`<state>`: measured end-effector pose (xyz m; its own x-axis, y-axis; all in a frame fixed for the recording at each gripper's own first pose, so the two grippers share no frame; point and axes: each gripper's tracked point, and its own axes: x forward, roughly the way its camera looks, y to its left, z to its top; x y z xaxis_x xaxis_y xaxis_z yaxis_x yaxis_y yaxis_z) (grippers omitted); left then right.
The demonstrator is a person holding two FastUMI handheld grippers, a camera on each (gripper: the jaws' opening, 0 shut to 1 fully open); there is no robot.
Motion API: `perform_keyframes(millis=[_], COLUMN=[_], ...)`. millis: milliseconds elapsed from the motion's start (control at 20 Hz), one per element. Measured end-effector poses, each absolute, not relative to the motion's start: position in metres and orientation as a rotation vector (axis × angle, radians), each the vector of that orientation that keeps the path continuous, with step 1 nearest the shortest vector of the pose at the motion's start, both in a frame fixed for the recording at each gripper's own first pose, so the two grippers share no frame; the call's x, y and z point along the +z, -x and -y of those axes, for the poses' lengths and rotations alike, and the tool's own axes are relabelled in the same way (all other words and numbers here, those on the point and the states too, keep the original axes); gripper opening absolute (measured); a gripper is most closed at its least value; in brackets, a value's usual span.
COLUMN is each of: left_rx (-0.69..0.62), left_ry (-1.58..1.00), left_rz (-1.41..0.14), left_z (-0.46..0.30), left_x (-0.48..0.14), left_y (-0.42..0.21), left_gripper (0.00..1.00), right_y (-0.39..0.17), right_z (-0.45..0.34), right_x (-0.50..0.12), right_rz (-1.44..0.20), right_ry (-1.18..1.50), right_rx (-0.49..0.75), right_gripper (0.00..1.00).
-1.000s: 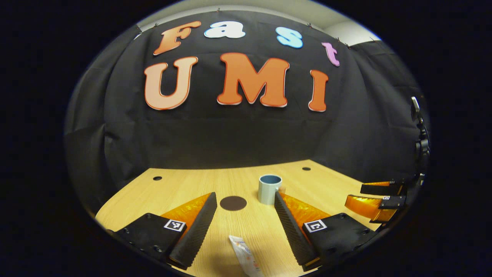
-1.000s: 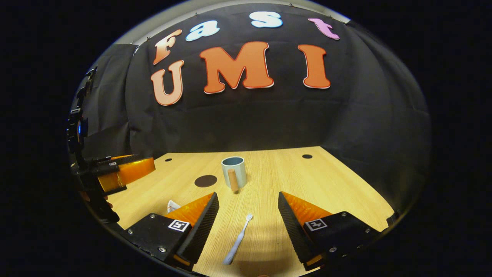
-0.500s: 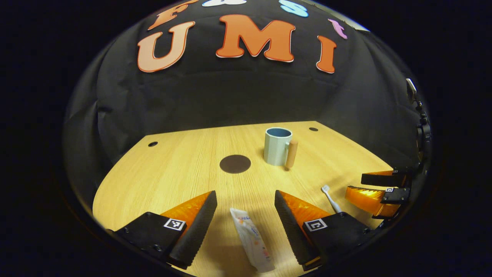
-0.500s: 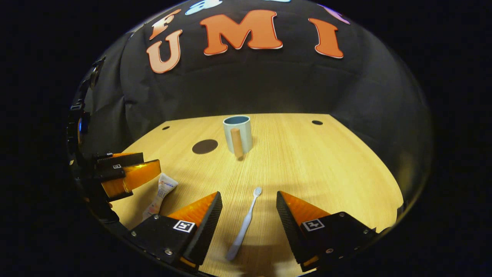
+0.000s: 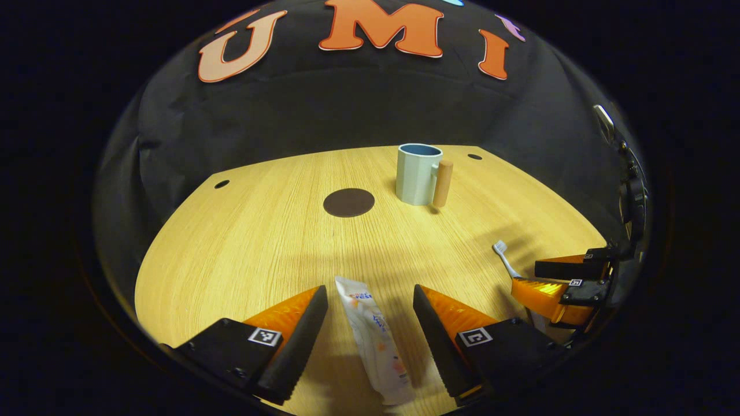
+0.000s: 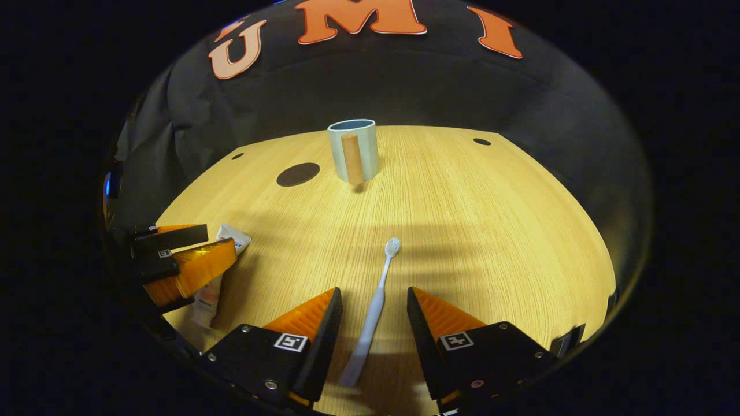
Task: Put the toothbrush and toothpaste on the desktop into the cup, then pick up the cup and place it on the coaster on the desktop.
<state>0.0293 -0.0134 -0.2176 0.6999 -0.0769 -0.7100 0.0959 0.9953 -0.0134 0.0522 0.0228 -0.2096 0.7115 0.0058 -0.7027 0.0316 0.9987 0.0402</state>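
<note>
A white toothpaste tube (image 5: 374, 341) lies flat on the wooden desktop (image 5: 248, 231) between the fingers of my left gripper (image 5: 370, 315), which is open and straddles it. A pale toothbrush (image 6: 373, 312) lies with its head pointing away, between the fingers of my open right gripper (image 6: 373, 318). The light blue cup (image 5: 417, 173) with a wooden handle stands upright at the back; the right gripper view has the cup (image 6: 354, 149) too. A dark round coaster (image 5: 348, 203) lies left of it. The right gripper (image 5: 563, 283) appears at the right in the left gripper view over the toothbrush head (image 5: 502, 249).
Small dark holes (image 5: 221, 184) mark the desktop near its back corners. The black cloth wall closes the back and sides. In the right gripper view the left gripper (image 6: 173, 260) sits at the far left over the toothpaste (image 6: 217, 274).
Both grippers have tilted down and dropped toward the desktop. The toothpaste and the toothbrush now lie farther in between their fingers. The right gripper's fingers have narrowed a little.
</note>
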Motion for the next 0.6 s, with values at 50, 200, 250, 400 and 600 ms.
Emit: perform_keyframes(millis=[50,200,250,400,600], left_rx=[-0.093,-0.072,-0.058,-0.048,-0.037], left_ry=[-0.024,-0.021,-0.019,-0.005,-0.006], left_rz=[-0.802,-0.865,-0.899,-0.936,-0.969], left_z=[0.014,0.015,0.012,0.009,0.009], left_x=[-0.223,-0.24,-0.244,-0.25,-0.251], left_y=[-0.029,-0.027,-0.023,-0.017,-0.018], left_gripper=[0.93,0.93,0.89,0.83,0.73], right_y=[-0.053,-0.053,-0.052,-0.053,-0.058], right_z=[-0.024,-0.023,-0.023,-0.025,-0.031], right_x=[-0.211,-0.214,-0.214,-0.215,-0.215], right_rz=[-0.788,-0.81,-0.822,-0.845,-0.845], right_ry=[-0.056,-0.054,-0.051,-0.011,0.033], right_rx=[-0.016,-0.035,-0.036,-0.028,-0.015], right_gripper=[0.64,0.57,0.55,0.55,0.55])
